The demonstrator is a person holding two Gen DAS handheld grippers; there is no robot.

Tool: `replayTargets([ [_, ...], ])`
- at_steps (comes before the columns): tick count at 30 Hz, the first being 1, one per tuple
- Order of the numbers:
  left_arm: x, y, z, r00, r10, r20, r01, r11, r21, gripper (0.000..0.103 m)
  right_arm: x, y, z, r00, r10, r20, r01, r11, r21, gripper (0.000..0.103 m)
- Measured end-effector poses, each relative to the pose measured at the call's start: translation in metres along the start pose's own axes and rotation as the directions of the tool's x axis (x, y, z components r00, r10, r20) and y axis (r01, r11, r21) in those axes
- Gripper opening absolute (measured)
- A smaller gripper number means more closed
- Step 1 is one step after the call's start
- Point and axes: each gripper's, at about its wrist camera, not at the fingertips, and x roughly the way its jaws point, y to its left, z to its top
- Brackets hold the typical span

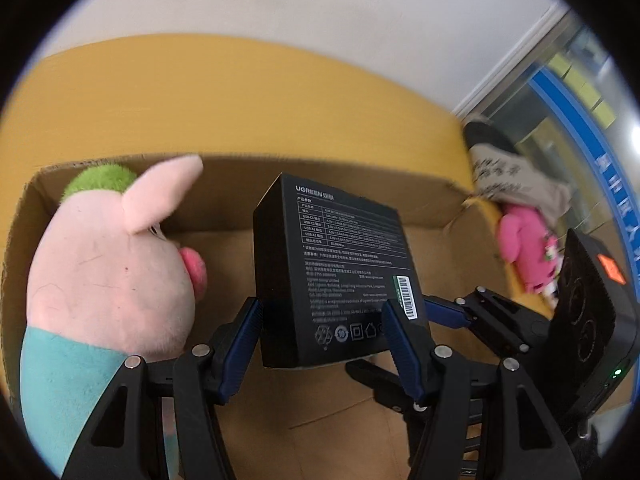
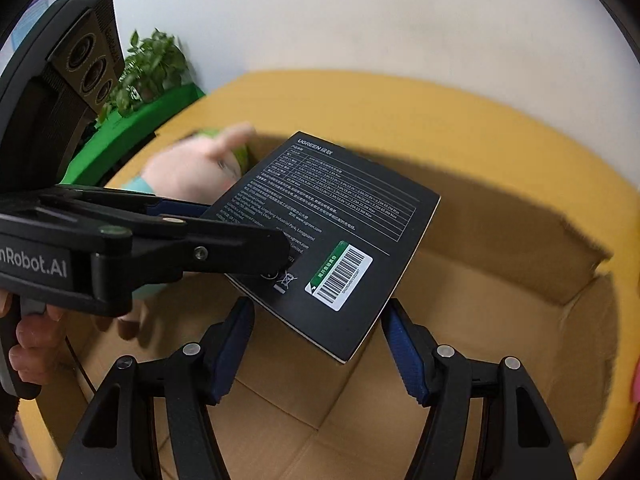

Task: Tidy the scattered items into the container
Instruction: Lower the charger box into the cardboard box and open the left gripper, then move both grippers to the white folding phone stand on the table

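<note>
- One flat black cardboard product box (image 1: 332, 264) was clamped between the left gripper (image 1: 322, 320) pads, above one open brown cardboard carton (image 2: 520, 280).
- The right gripper (image 2: 318, 338) was held open, gripping nothing.
- One pink plush pig (image 1: 108, 268) lay at the carton's left wall.

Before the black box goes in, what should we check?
1. Left hand-held gripper pinching the black cardboard printed box: ok, pads press on both sides.
2. Right hand-held gripper gripping it too: cannot tell.
3. Box above the open brown cardboard carton: ok.
4. Bare carton floor underneath: ok.
5. Pale pink plush pig out of the way: ok, it sits by the carton's left wall.
6. Everything tidied: not ok, a bright pink soft toy lies outside the carton.
</note>
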Motion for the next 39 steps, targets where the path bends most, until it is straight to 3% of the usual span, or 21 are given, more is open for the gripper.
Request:
replayTargets([
  [5,-0.024,-0.005,-0.005,1.0,-0.004,0.02,0.004,1.0,-0.016,0.058,0.007,-0.002,-0.004,0.998,0.005,-0.058,-0.004,1.0,0.02,0.08],
  [11,-0.105,-0.021,-0.028,0.98,0.044,0.193,-0.051,0.998,0.03,0.068,-0.05,0.011,-0.024,0.999,-0.039,0.01,0.039,0.999,0.023,0.089],
  [13,-0.137,-0.028,-0.045,0.96,0.067,0.271,-0.084,0.995,0.054,0.074,-0.083,0.017,-0.042,0.997,-0.039,0.064,0.036,0.998,0.042,0.082],
  [14,-0.156,-0.034,-0.058,0.943,0.07,0.325,-0.1,0.992,0.077,0.074,-0.099,0.023,-0.052,0.995,-0.041,0.095,0.036,0.998,0.045,0.054],
  [15,-0.171,-0.039,-0.069,0.925,0.068,0.374,-0.115,0.988,0.104,0.064,-0.115,0.029,-0.059,0.991,-0.047,0.122,0.041,0.998,0.05,0.021],
  [16,-0.181,-0.045,-0.078,0.912,0.078,0.402,-0.139,0.982,0.125,0.046,-0.127,0.037,-0.065,0.988,-0.057,0.146,0.049,0.997,0.058,0.013],
  [17,-0.192,-0.052,-0.091,0.907,0.101,0.409,-0.174,0.974,0.145,0.001,-0.137,0.045,-0.069,0.983,-0.07,0.17,0.06,0.996,0.066,0.013],
  [19,-0.203,-0.058,-0.11,0.905,0.134,0.404,-0.209,0.967,0.148,0.005,-0.159,0.059,-0.084,0.973,-0.101,0.206,0.089,0.994,0.066,0.018],
  [21,-0.211,-0.065,-0.132,0.884,0.167,0.436,-0.254,0.956,0.149,0.019,-0.172,0.075,-0.096,0.972,-0.114,0.204,0.105,0.993,0.052,0.101],
  [22,-0.215,-0.069,-0.144,0.869,0.201,0.452,-0.293,0.946,0.142,0.035,-0.177,0.084,-0.101,0.968,-0.123,0.219,0.116,0.992,0.046,0.102],
  [23,-0.217,-0.072,-0.153,0.857,0.229,0.461,-0.321,0.938,0.131,0.08,-0.184,0.091,-0.105,0.961,-0.121,0.247,0.115,0.993,0.038,0.101],
  [24,-0.22,-0.074,-0.164,0.837,0.257,0.483,-0.35,0.93,0.111,0.094,-0.191,0.096,-0.112,0.958,-0.117,0.263,0.112,0.993,0.033,0.1],
  [26,-0.224,-0.078,-0.185,0.791,0.291,0.539,-0.386,0.92,0.069,0.094,-0.204,0.101,-0.126,0.955,-0.098,0.28,0.089,0.995,0.045,0.088],
  [28,-0.225,-0.078,-0.198,0.8,0.273,0.534,-0.357,0.932,0.059,0.084,-0.21,0.102,-0.135,0.962,-0.061,0.268,0.046,0.997,0.06,0.049],
  [29,-0.225,-0.076,-0.203,0.821,0.239,0.519,-0.317,0.946,0.065,0.039,-0.209,0.103,-0.138,0.965,-0.053,0.257,0.038,0.997,0.065,0.025],
  [30,-0.223,-0.074,-0.208,0.854,0.197,0.482,-0.262,0.963,0.07,0.005,-0.209,0.103,-0.142,0.967,-0.051,0.251,0.034,0.997,0.071,0.023],
  [32,-0.219,-0.072,-0.214,0.888,0.16,0.43,-0.206,0.977,0.06,0.007,-0.21,0.105,-0.148,0.969,-0.039,0.243,0.02,0.997,0.081,0.025],
  [34,-0.218,-0.073,-0.221,0.882,0.196,0.429,-0.241,0.969,0.051,0.01,-0.211,0.107,-0.153,0.973,-0.017,0.231,-0.002,0.997,0.083,0.056],
  [35,-0.217,-0.075,-0.224,0.876,0.231,0.424,-0.276,0.96,0.046,0.031,-0.212,0.11,-0.156,0.972,-0.026,0.235,0.008,0.997,0.077,0.077],
  [36,-0.217,-0.075,-0.227,0.872,0.251,0.421,-0.294,0.955,0.04,0.067,-0.215,0.113,-0.159,0.968,-0.045,0.247,0.029,0.997,0.068,0.08],
  [39,-0.225,-0.076,-0.241,0.845,0.224,0.485,-0.276,0.961,0.036,0.079,-0.223,0.117,-0.167,0.963,-0.068,0.259,0.052,0.996,0.066,0.077],
])
